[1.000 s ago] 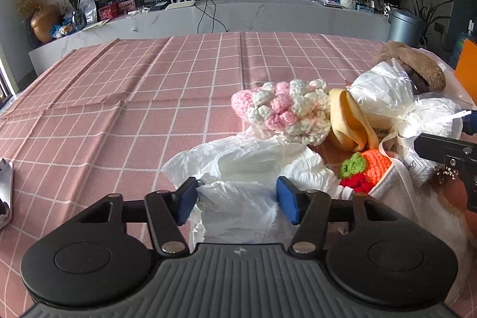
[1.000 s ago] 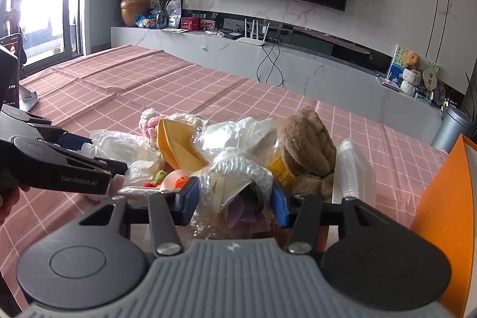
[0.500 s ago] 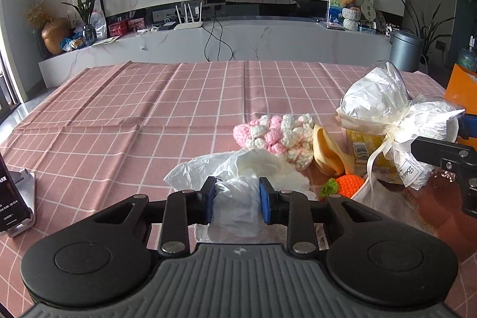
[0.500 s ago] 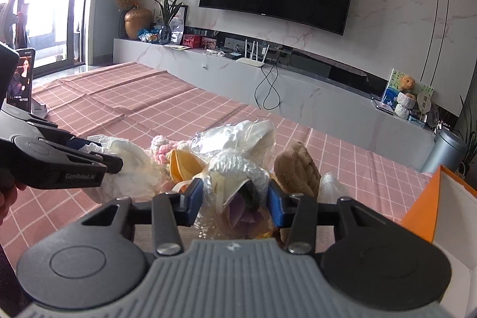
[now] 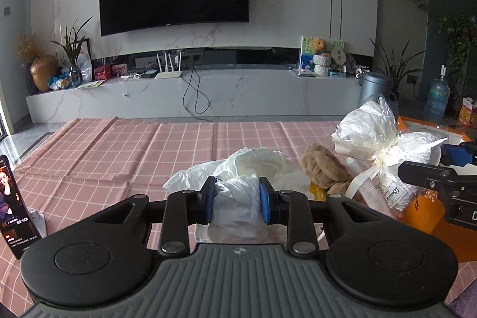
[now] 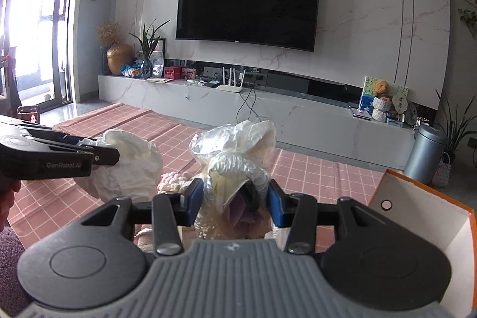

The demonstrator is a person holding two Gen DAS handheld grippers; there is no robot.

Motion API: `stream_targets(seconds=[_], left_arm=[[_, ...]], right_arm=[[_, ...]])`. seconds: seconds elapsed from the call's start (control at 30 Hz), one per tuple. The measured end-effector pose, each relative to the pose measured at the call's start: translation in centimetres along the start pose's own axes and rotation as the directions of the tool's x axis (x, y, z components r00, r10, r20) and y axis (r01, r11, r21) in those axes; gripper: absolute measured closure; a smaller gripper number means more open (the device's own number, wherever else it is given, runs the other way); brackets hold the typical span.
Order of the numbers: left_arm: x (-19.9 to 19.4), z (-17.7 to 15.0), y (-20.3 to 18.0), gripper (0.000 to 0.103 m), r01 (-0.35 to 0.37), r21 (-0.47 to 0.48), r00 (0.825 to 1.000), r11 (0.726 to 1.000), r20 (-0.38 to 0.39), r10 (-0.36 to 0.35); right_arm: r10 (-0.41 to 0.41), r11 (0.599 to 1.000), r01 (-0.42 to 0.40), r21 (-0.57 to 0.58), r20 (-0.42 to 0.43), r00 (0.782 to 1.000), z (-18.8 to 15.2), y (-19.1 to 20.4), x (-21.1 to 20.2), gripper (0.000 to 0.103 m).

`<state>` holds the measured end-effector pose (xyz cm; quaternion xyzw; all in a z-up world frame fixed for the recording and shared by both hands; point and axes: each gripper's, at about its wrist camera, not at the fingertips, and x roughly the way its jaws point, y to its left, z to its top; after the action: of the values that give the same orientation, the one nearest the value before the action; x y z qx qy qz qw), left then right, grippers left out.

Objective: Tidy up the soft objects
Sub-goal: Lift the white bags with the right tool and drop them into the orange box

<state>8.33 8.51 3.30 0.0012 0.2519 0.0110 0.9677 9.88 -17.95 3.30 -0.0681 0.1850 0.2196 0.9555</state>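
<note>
My left gripper [image 5: 235,203] is shut on a crumpled white plastic bag [image 5: 253,166] and holds it above the pink checked tablecloth [image 5: 119,151]; the bag also shows in the right wrist view [image 6: 128,160]. My right gripper [image 6: 234,200] is shut on a clear wrapped bundle tied with a cream ribbon [image 6: 235,157], lifted off the table; it shows in the left wrist view [image 5: 378,139]. A brown plush toy [image 5: 325,169] lies between the two. A pink and white crochet piece [image 6: 174,179] lies on the cloth below.
An orange box with a white inside [image 6: 417,216] stands at the right, also in the left wrist view [image 5: 429,127]. A phone on a stand [image 5: 15,198] is at the left table edge. A TV wall and low console lie beyond the table.
Both grippers have risen with their loads. The left one closed on the white bag a second ago and lifted it. The right one raised the wrapped bundle off the pile.
</note>
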Motion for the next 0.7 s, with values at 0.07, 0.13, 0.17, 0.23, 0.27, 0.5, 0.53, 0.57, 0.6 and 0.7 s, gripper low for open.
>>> stream_targets(seconds=[0.07,0.13,0.17,0.23,0.27,0.5,0.53,0.57,0.6,0.7], left_arm=[[-0.8,0.5,-0.8,0.07,0.027,0.002,0.999,1.0,0.027,-0.027],[-1.5,1.0,-1.7,0.07,0.063,0.005,0.997,0.998,0.048,-0.063],[-1.8,1.3,-2.2,0.07,0.081,0.011,0.995,0.997,0.058,-0.081],[-2.2,1.6,-3.5,0.07,0.112,0.036,0.99,0.993,0.083,-0.115],[-2.4,1.8,-4.2,0.07,0.132,0.051,0.987,0.99,0.09,-0.136],[-1.8,2.9,-10.1,0.07,0.298,0.153,0.945,0.942,0.092,-0.314],[-1.7,3.2,-11.2,0.07,0.323,0.17,0.936,0.931,0.089,-0.341],[-1.7,3.4,-12.2,0.07,0.343,0.19,0.927,0.92,0.089,-0.364],[-1.5,3.7,-13.2,0.07,0.36,0.209,0.919,0.909,0.09,-0.385],[-1.3,4.4,-16.2,0.07,0.423,0.261,0.885,0.868,0.088,-0.457]], right_arm=[[-0.024,1.0,0.024,0.013,0.013,1.0,0.0,-0.8,-1.3,0.058],[-0.05,0.998,0.05,0.03,0.022,0.998,0.0,-1.8,-2.6,0.058],[-0.064,0.997,0.064,0.039,0.024,0.998,-0.1,-2.3,-3.2,0.058],[-0.089,0.994,0.088,0.067,0.019,0.996,-0.2,-3.6,-4.2,0.058],[-0.1,0.992,0.098,0.084,0.015,0.995,-0.3,-4.2,-4.8,0.058],[-0.225,0.955,0.226,0.191,-0.027,0.974,-1.5,-9.8,-8.9,0.058],[-0.251,0.946,0.252,0.204,-0.032,0.968,-1.6,-10.8,-9.5,0.058],[-0.279,0.936,0.279,0.213,-0.031,0.96,-1.5,-11.7,-10.2,0.058],[-0.312,0.926,0.31,0.217,-0.026,0.95,-1.4,-12.5,-10.9,0.058],[-0.385,0.895,0.379,0.236,-0.019,0.923,-1.1,-14.8,-12.6,0.058]])
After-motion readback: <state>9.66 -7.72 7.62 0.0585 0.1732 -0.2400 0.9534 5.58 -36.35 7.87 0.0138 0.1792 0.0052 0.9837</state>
